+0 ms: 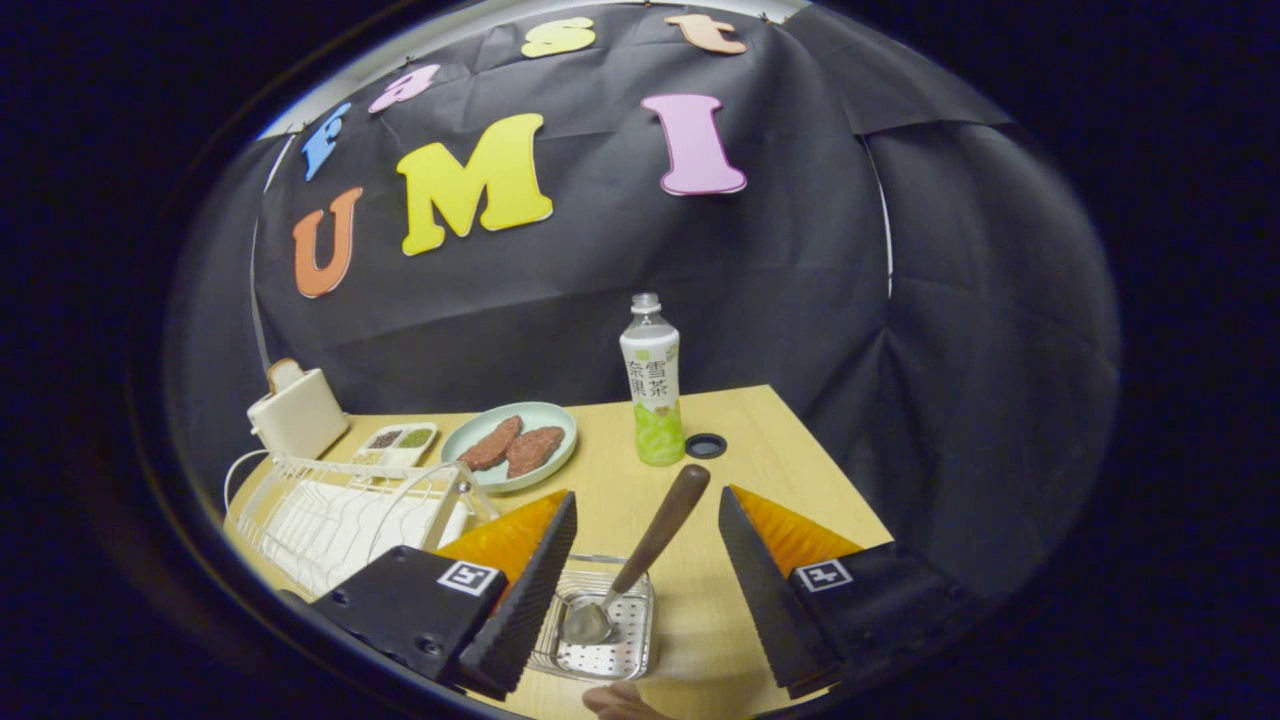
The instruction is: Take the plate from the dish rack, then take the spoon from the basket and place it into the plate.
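We see our gripper (647, 510) spread wide, gripping nothing. Between its fingers, near us, sits a small metal basket (600, 645) on the desk (780, 470), and the spoon (640, 560) rests in it, bowl down, brown handle leaning up and to the right. To the left stands the white dish rack (330, 510). Farther off lies a pale green plate (515, 447) carrying two brown pieces of food. Right of it stands a bottle (653, 395), and far left a toaster (297, 412).
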